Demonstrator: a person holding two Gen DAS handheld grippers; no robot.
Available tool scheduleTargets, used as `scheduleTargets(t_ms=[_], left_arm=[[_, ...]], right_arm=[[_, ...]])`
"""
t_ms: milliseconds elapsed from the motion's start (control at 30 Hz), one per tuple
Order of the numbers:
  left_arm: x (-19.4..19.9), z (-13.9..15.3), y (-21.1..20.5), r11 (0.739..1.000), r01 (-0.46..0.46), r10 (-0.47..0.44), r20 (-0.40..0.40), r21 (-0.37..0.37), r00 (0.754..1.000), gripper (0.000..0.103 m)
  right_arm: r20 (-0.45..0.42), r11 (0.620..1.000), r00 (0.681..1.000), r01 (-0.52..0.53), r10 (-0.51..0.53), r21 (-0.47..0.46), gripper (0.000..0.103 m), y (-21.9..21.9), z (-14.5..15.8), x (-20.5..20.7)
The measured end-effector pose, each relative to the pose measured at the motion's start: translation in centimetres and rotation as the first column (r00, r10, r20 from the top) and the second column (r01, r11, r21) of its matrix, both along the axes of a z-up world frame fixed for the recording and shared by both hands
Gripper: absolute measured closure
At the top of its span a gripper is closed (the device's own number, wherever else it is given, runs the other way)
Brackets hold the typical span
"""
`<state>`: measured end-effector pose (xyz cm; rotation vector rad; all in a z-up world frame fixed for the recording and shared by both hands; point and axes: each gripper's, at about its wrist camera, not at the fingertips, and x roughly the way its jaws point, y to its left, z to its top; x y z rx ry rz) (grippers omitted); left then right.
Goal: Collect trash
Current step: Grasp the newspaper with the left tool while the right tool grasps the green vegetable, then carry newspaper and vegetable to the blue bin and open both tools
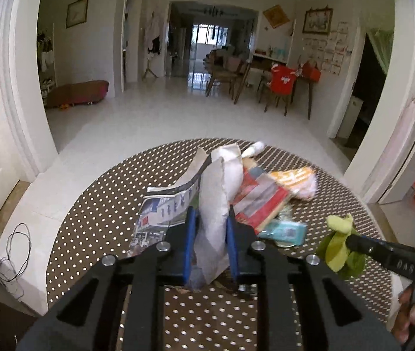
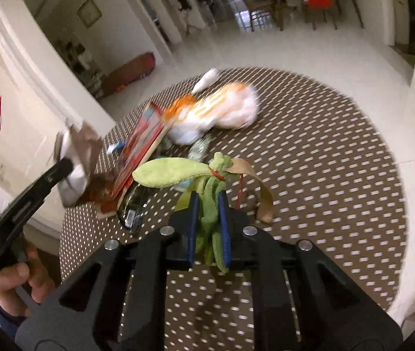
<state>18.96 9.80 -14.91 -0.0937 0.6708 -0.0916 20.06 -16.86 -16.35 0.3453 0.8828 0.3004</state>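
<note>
Gripping a crumpled grey-white paper scrap [image 1: 211, 204], your left claw [image 1: 209, 231] is clenched on it above the round brown white-dotted worktop [image 1: 96, 204]. Your right claw [image 2: 209, 228] is clamped on a limp green leafy scrap [image 2: 211, 201]. An orange-and-white plastic bag [image 2: 222, 111] and a red printed carton [image 1: 261, 201] lie mid-worktop. Only the right view shows the tan ribbon [image 2: 263, 187].
</note>
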Motion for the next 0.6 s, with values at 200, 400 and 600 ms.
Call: scheduleTargets(t_ms=[200, 400, 600], left_arm=[[-1.9, 3.2, -0.8, 0.999, 0.034, -0.031, 0.070, -0.041, 0.997, 0.086], [-3.2, 5.8, -3.5, 0.988, 0.129, -0.118, 0.118, -0.089, 0.986, 0.087], [-2.9, 7.7, -9.7, 0.958, 0.270, -0.254, 0.156, -0.098, 0.955, 0.087]], right_arm=[[0.065, 0.998, 0.997, 0.048, -0.051, 0.045, 0.089, -3.7, 1.8, -1.3], [0.117, 0.993, 0.988, 0.096, -0.104, 0.072, 0.089, -8.3, 3.7, -2.7], [0.167, 0.981, 0.969, 0.169, -0.183, 0.097, 0.089, -14.1, 5.3, -4.0]])
